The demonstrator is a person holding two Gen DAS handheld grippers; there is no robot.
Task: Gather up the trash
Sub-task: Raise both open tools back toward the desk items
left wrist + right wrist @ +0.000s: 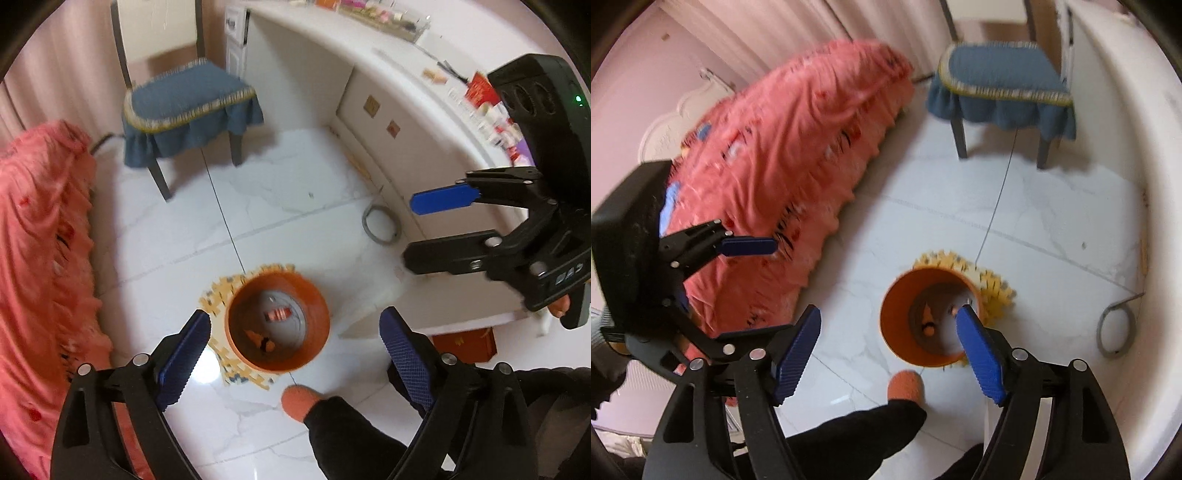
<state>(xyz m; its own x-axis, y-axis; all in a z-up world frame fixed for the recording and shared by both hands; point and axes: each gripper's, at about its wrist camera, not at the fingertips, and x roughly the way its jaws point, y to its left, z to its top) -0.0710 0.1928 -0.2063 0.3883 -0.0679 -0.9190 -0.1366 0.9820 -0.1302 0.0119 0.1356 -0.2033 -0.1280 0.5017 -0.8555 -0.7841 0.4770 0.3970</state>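
Both hand-held grippers empty above the orange bin

Left hand-held gripper [291, 354] and right hand-held gripper [886, 350] gape wide; trash lies inside the bin [277, 321] on the floor. A stray swing could topple it.

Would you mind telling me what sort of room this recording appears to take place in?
Most likely a bedroom at home. A bed draped in a pink fringed bedspread stands beside a white dressing table cluttered with small bottles, with a blue-cushioned chair nearby and an orange waste bin on the marble-tiled floor.
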